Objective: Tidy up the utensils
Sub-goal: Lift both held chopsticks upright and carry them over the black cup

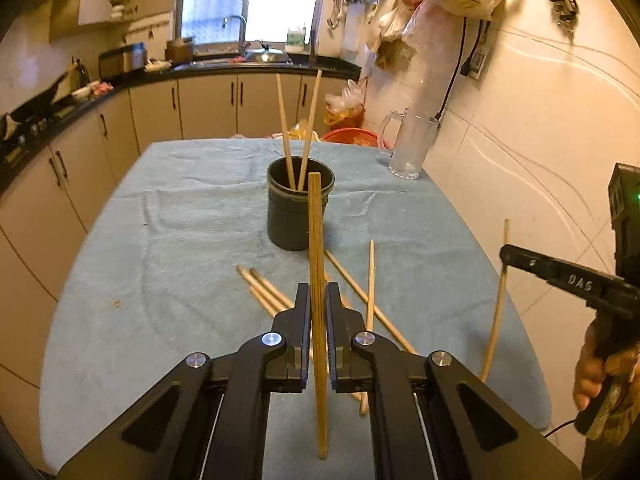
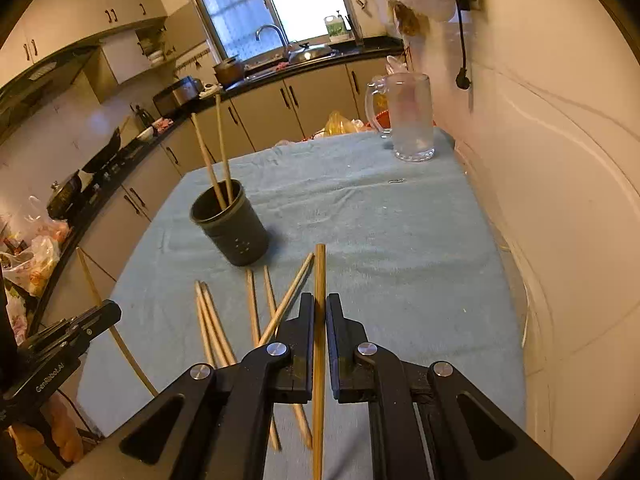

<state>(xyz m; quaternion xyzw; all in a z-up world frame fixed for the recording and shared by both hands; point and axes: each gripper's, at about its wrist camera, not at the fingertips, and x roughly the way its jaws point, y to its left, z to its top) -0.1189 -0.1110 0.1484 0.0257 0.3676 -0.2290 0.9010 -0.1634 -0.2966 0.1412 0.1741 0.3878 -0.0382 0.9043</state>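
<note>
left tool [image 1: 318, 304] clamps one wooden chopstick [image 1: 317, 280] upright, short of the dark utensil cup [image 1: 298, 216]. right tool [image 2: 319, 312] likewise grips a chopstick [image 2: 319, 280]. two chopsticks [image 1: 298, 136] stand in the cup; loose chopsticks [image 2: 256, 312] lie on the cloth-covered desk [image 1: 160, 240] beside it.

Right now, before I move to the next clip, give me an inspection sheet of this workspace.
Surface: table under a wrinkled blue cloth.
Job's things: dark holder upright with two chopsticks standing in it; loose chopsticks lying scattered and crossed in front of it.
Clutter: glass pitcher at the far corner.
Grippers: left gripper and right gripper each shut on one chopstick.
Cables: black cord hanging on the wall.
Surroundings: kitchen counter, sink faucet, window, cabinets.
</note>
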